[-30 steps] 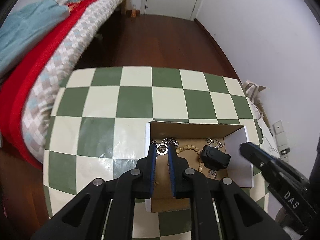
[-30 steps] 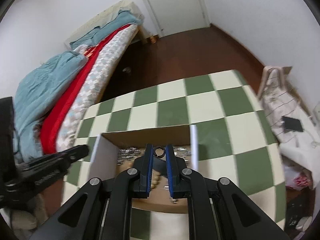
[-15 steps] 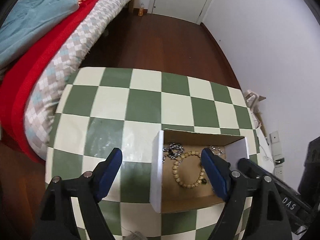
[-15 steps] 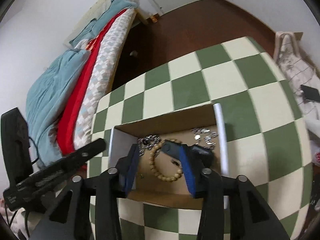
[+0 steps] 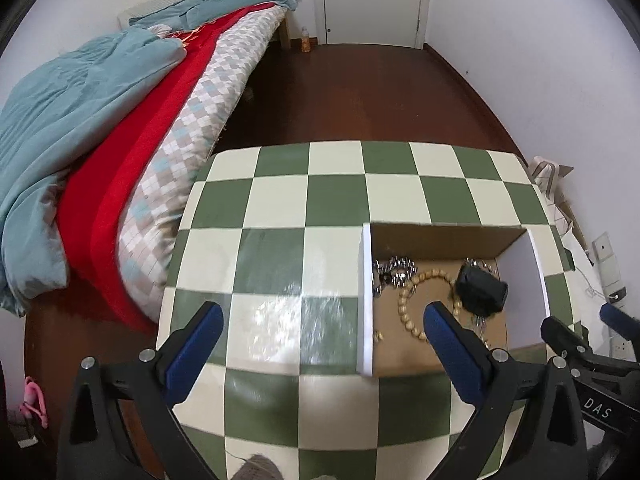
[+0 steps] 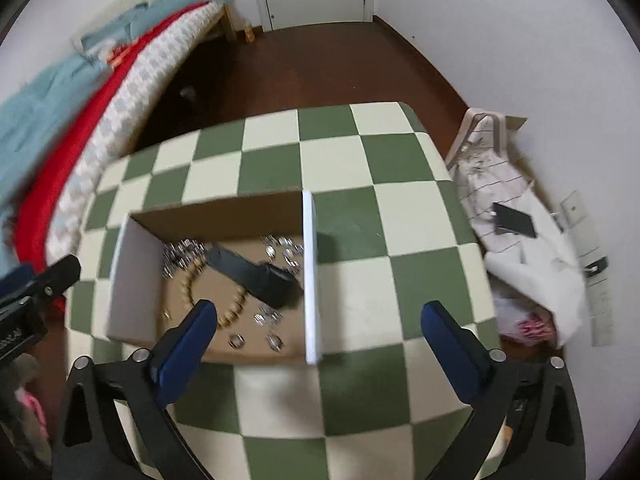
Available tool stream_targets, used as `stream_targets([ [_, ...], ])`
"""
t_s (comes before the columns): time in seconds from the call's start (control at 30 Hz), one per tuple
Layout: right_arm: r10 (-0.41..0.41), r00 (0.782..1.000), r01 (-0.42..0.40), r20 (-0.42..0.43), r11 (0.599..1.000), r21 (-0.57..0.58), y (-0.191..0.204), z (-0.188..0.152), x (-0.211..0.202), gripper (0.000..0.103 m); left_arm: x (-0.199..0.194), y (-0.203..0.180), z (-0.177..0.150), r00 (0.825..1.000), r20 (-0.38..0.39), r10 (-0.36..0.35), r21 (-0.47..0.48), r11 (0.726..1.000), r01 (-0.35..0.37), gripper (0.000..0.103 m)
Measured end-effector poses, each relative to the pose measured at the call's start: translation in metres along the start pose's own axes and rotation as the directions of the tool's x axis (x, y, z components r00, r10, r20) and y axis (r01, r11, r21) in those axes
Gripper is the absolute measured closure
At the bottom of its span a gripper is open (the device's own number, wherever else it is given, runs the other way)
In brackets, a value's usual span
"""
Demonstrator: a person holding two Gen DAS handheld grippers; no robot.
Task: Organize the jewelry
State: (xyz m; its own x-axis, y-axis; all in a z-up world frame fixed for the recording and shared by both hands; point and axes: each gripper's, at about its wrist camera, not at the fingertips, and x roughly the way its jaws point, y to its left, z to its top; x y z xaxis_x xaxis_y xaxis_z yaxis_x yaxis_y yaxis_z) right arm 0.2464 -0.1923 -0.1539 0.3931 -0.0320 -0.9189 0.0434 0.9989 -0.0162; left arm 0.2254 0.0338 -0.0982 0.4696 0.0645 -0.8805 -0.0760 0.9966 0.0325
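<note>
Seemingly, the sorting is nearing its end.
Both grippers, left [image 5: 318, 332] and right [image 6: 316, 330], are hovering over the counter [image 5: 280, 208] with jaws spread and holding nothing; the beads [image 5: 412, 304], chains [image 5: 394, 268], rings [image 6: 236, 340] and a black item [image 5: 480, 290] are lying in the box [image 5: 365, 292], and nothing is showing loose outside it.

A box [image 5: 404, 236] is sitting on the table [image 5: 280, 208], toward its right half in the left wrist view. Inside the box, a chain [image 5: 394, 270] is lying in the far-left corner, a bead bracelet [image 5: 408, 308] is lying in the middle, and a dark pouch [image 5: 482, 290] is resting just right of the bracelet. A bed [image 5: 120, 128] is standing left of the table. A door [image 5: 372, 0] is standing behind, at the far wall. A bag [image 6: 496, 184] is lying on the floor right of the table.
</note>
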Motion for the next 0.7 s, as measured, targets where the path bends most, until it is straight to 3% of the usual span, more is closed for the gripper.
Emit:
stream_targets([
  [0.27, -0.048, 0.998, 0.048, 0.032, 0.999, -0.022, 0.000, -0.015, -0.033, 0.000, -0.040, 0.002, -0.014, 0.999, 0.049, 0.022, -0.030, 0.999, -0.021, 0.001],
  [0.7, -0.035, 0.986, 0.039, 0.161, 0.999, -0.017, -0.002, -0.046, -0.139, 0.000, -0.147, 0.006, -0.042, 0.981, 0.191, 0.017, -0.038, 0.999, -0.010, 0.001],
])
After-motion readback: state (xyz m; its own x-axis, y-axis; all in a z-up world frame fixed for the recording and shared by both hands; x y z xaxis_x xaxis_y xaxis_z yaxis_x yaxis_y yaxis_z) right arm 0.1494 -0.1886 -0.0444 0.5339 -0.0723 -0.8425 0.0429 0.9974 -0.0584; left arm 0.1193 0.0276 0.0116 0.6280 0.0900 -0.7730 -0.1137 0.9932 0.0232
